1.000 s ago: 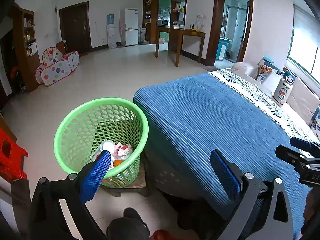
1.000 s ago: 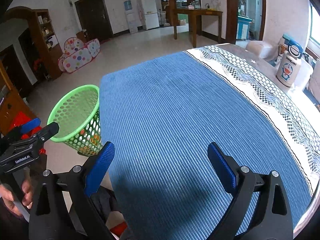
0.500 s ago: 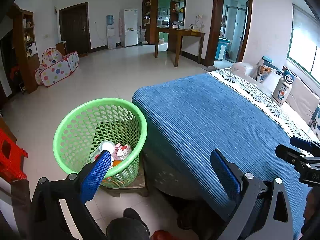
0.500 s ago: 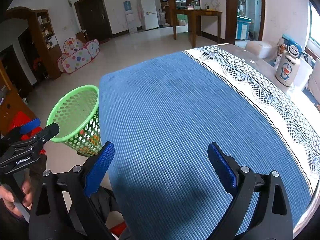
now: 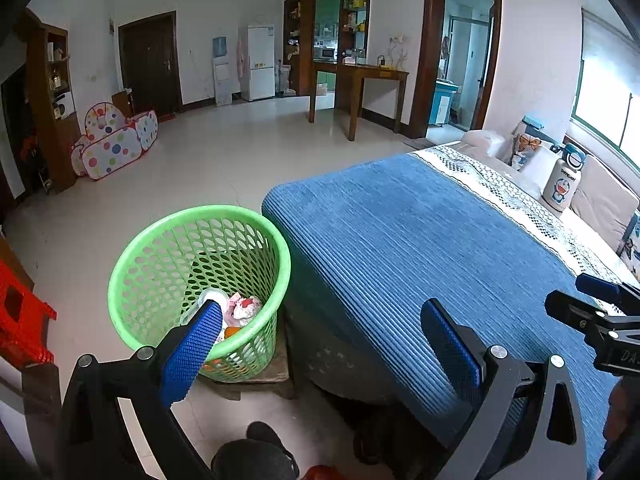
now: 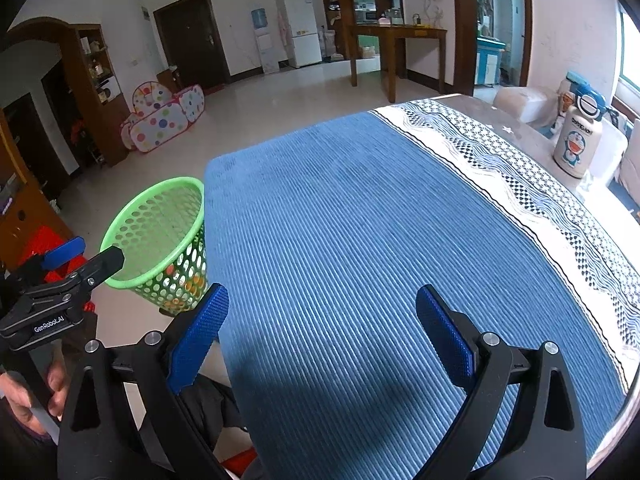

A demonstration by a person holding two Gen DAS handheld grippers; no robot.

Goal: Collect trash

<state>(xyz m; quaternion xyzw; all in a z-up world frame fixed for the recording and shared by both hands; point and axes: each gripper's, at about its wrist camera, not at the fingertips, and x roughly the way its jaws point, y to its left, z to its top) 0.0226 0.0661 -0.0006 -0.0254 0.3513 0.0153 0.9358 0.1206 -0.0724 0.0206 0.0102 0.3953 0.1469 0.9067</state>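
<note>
Left claw [image 5: 320,344] wide open, blue pads far apart, nothing between them. Green basket [image 5: 152,248] ahead and to the left of it, the left pad [image 5: 192,352] overlapping the near rim in the left wrist view. Basket standing upright on the floor, touching or just beside the corner of the bed [image 5: 420,240]. Trash [image 5: 244,308] down in the basket's bottom: a white round lid or cup, crumpled pink-and-white wrappers, something orange, all just beyond the left pad's tip. Bed with blue ribbed cover ahead and right of the left claw, spreading under the right pad [image 5: 452,344].

Right claw [image 6: 320,332] likewise wide open and empty, held over the blue cover. Same basket [image 6: 160,232] well to the left of it and forward, beside the bed corner, orange bits showing through the mesh. Left claw's tip [image 6: 80,264] visible at the far left of the right wrist view, near the basket rim, with a hand [image 6: 24,400] on its handle below. No trash seen on the cover ahead of the right claw. Cartoon-printed flask [image 6: 576,144] far ahead to the right, upright past the cover's patterned border.
</note>
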